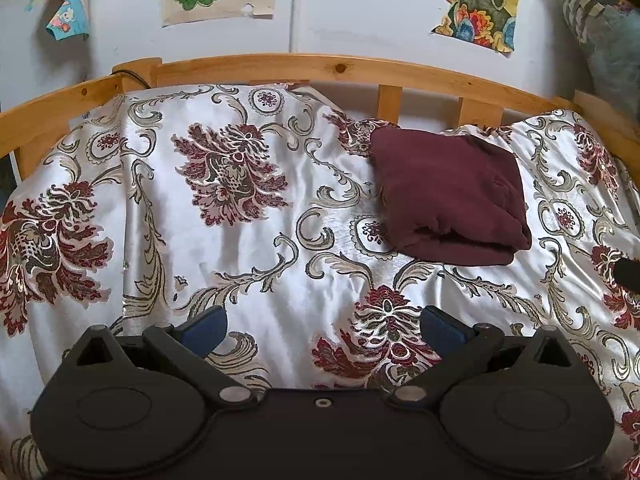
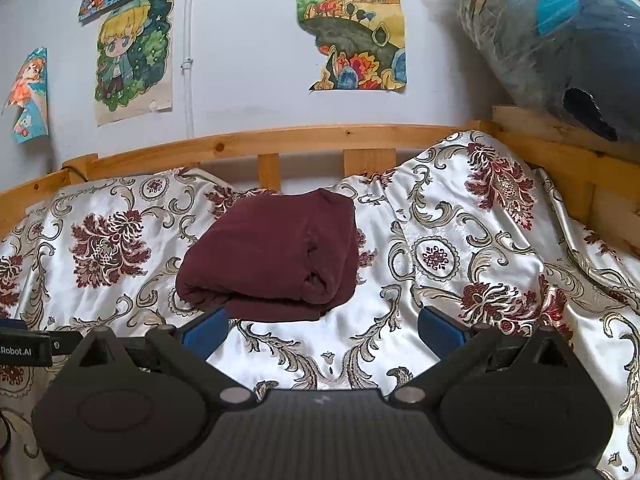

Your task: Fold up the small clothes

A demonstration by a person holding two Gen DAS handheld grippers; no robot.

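Note:
A dark maroon garment [image 1: 450, 196] lies folded into a thick square bundle on the floral satin bedspread [image 1: 248, 248]. In the left wrist view it is ahead and to the right. In the right wrist view the garment [image 2: 272, 256] is just ahead, slightly left of centre. My left gripper [image 1: 322, 330] is open and empty, well short of the garment. My right gripper [image 2: 322, 330] is open and empty, its blue left pad [image 2: 206, 332] close to the bundle's near edge without touching it.
A wooden bed rail [image 1: 320, 68] runs along the far side against a white wall with drawings. A plastic-wrapped bundle [image 2: 560, 40] sits on the wooden frame at the right. The left gripper's body [image 2: 24, 346] shows at the right view's left edge.

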